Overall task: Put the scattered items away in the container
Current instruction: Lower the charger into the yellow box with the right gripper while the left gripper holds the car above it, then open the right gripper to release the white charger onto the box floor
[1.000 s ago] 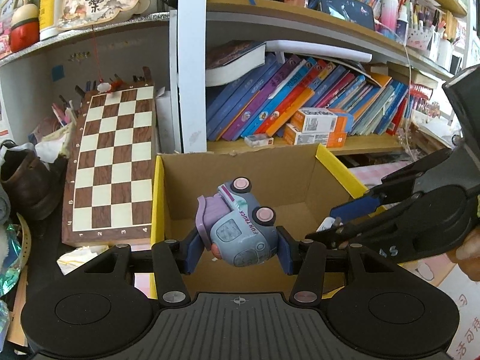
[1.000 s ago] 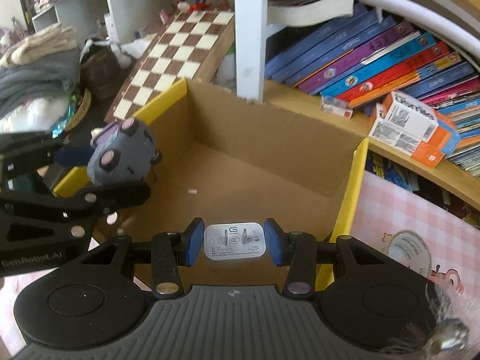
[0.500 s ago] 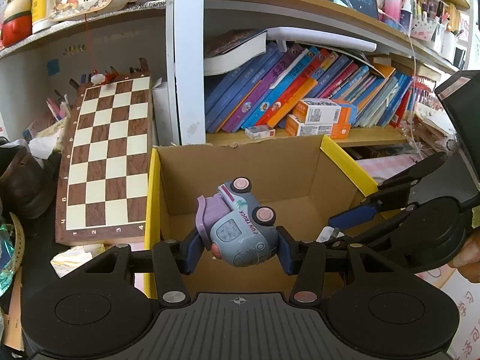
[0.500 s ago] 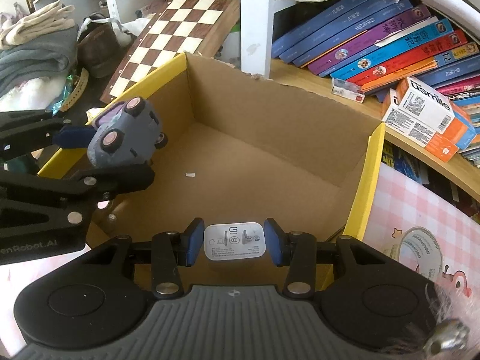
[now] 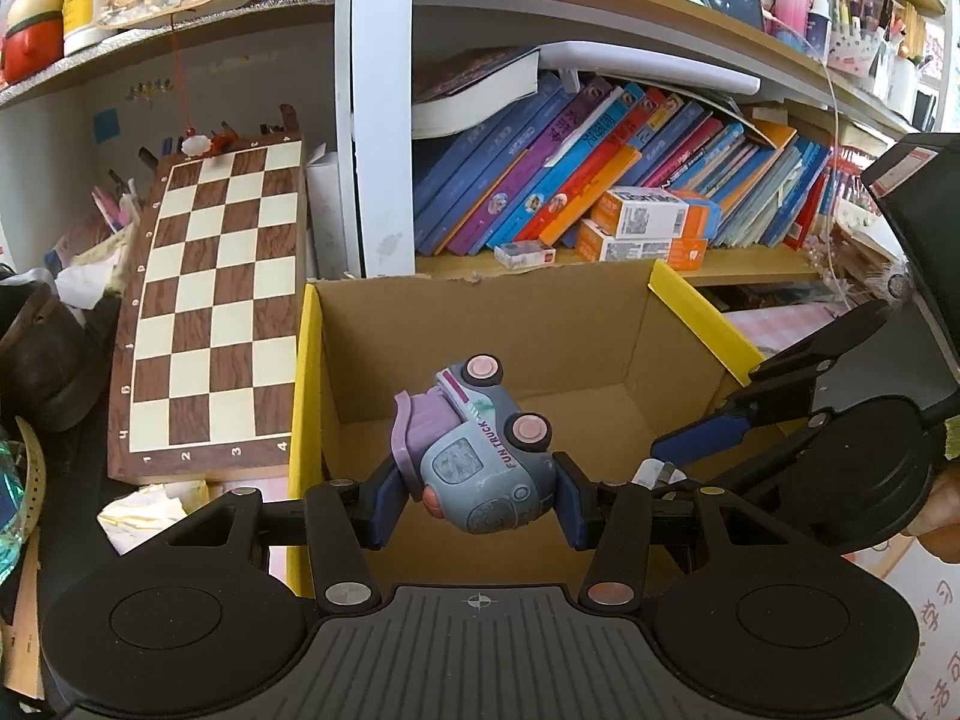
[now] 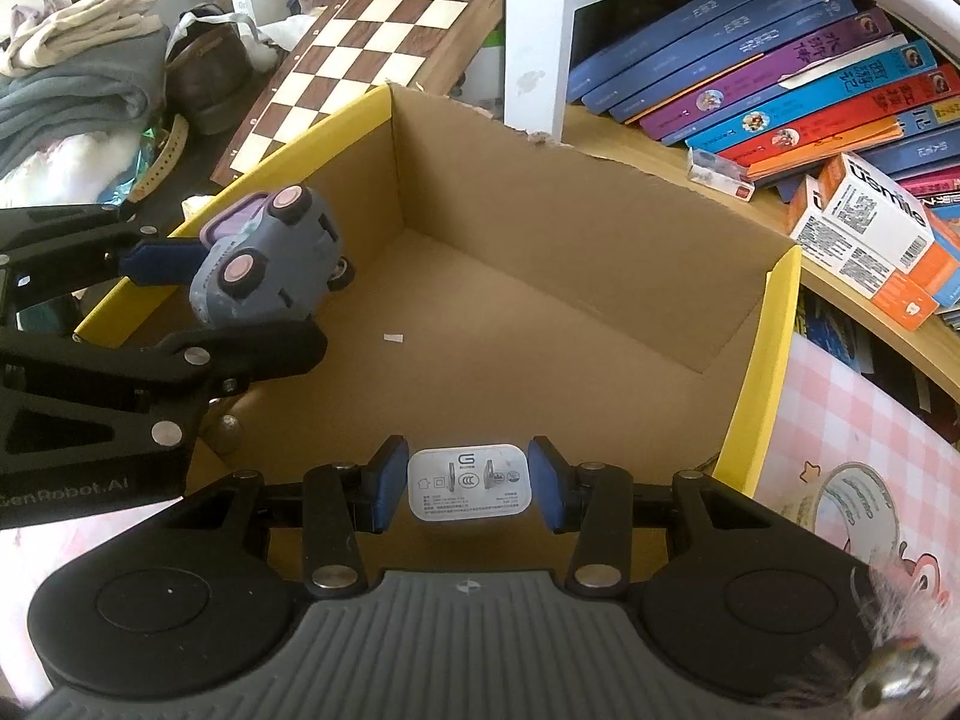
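left gripper [image 5: 477,498]: clamped on the toy truck [image 5: 480,462], lower centre, over the cardboard box [image 5: 480,324]
right gripper [image 6: 468,483]: squeezing a white charger [image 6: 468,483], bottom centre, above the box's near edge

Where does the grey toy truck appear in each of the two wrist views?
Left wrist view: toy truck at lower centre, clamped between the near jaws.
Right wrist view: toy truck at middle left, above the box's left rim.
Shared landmark: the chessboard.
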Demonstrator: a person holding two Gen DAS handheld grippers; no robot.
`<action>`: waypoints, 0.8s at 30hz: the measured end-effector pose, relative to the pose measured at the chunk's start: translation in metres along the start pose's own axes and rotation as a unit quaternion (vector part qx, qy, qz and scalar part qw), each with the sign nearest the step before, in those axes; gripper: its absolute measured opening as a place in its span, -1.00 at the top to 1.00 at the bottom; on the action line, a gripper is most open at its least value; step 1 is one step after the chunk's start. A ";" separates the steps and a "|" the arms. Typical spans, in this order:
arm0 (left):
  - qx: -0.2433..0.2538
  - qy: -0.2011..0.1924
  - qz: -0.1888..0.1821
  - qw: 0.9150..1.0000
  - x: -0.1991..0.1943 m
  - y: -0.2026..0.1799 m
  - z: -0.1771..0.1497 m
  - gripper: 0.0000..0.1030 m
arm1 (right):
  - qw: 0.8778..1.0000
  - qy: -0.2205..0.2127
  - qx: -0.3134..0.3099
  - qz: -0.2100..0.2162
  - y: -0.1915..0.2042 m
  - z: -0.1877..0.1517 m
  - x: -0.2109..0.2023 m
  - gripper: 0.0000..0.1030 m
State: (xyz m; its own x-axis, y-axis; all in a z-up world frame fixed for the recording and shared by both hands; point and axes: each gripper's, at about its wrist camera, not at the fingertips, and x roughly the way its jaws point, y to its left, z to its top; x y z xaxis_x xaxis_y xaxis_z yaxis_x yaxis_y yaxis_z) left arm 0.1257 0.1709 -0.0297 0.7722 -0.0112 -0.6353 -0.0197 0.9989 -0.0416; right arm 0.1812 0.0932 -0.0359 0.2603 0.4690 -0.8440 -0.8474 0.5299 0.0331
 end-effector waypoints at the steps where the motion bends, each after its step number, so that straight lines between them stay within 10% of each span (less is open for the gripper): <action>1: 0.000 0.000 -0.001 1.000 0.000 0.000 0.000 0.04 | 1.000 0.001 0.000 0.000 0.000 0.000 0.001 0.19; 24: 0.002 0.002 -0.005 1.000 0.005 -0.001 0.002 0.04 | 1.000 0.011 0.002 -0.010 -0.005 0.002 0.013 0.17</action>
State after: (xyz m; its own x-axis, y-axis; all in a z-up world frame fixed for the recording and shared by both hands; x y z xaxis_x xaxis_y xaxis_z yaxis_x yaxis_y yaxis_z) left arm 0.1307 0.1696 -0.0317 0.7701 -0.0216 -0.6376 -0.0092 0.9989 -0.0450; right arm 0.1897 0.0984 -0.0456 0.2662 0.4430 -0.8561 -0.8403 0.5418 0.0191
